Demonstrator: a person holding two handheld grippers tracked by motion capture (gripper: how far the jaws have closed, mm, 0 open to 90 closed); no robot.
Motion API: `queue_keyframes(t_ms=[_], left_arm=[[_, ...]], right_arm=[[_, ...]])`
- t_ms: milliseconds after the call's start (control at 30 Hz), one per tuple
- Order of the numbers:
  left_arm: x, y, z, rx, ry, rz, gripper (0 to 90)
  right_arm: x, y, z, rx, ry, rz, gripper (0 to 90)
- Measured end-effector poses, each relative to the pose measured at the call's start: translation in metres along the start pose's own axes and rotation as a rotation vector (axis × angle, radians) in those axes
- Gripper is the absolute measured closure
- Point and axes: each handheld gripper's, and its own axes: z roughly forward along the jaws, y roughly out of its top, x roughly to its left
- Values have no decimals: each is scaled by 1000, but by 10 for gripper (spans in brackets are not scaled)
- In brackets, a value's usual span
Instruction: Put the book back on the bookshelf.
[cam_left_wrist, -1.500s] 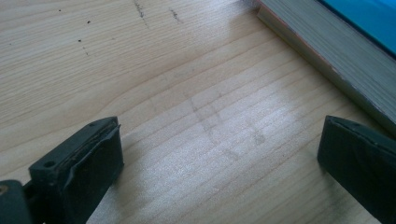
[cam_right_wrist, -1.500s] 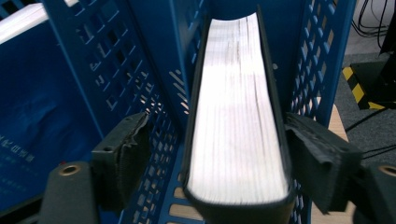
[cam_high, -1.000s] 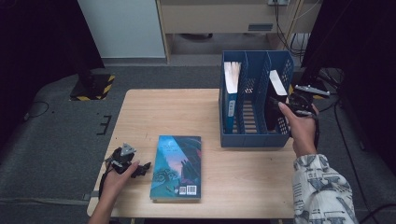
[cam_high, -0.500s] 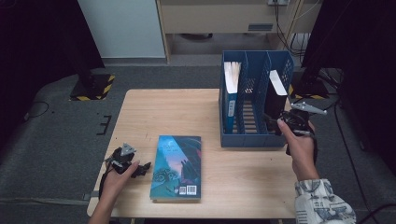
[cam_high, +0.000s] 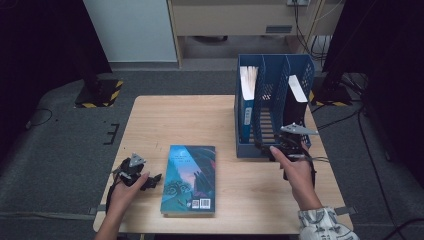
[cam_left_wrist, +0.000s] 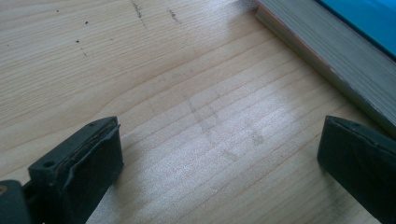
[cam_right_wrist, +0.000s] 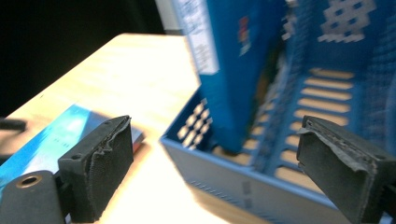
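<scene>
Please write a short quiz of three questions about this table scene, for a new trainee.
1. True or false: the right gripper holds a book.
2. How many books stand in the blue rack? A) one B) two C) three
3. What lies flat on the table beside the left gripper?

Key:
1. False; its jaws stand open and empty in front of the rack.
2. B; a blue book stands in the left slot, a dark book in the right.
3. A teal book.

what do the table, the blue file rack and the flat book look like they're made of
Table: pale wood or wood laminate, matte, grain lines visible up close.
File rack: likely moulded blue plastic, with slotted, perforated walls.
Book: paper pages, glossy printed cover, probably a paperback.
</scene>
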Motion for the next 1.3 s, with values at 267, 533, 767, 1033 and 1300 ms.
queue_keyframes(t_ms=[267, 533, 767, 1033, 1300], left_arm=[[0, 0, 0, 0, -1, 2, 0], [0, 0, 0, -2, -2, -2, 0], [1, 0, -3, -5, -11, -20, 16], [3, 3, -14, -48, -20, -54, 51], [-11, 9, -26, -97, -74, -54, 81]], right_arm=[[34, -8, 11, 36, 65, -63, 105], [56, -25, 19, 69, 83, -91, 110], [75, -43, 35, 124, 105, -129, 140], [95, -64, 55, 206, 138, -184, 150], [108, -74, 62, 247, 167, -219, 178]])
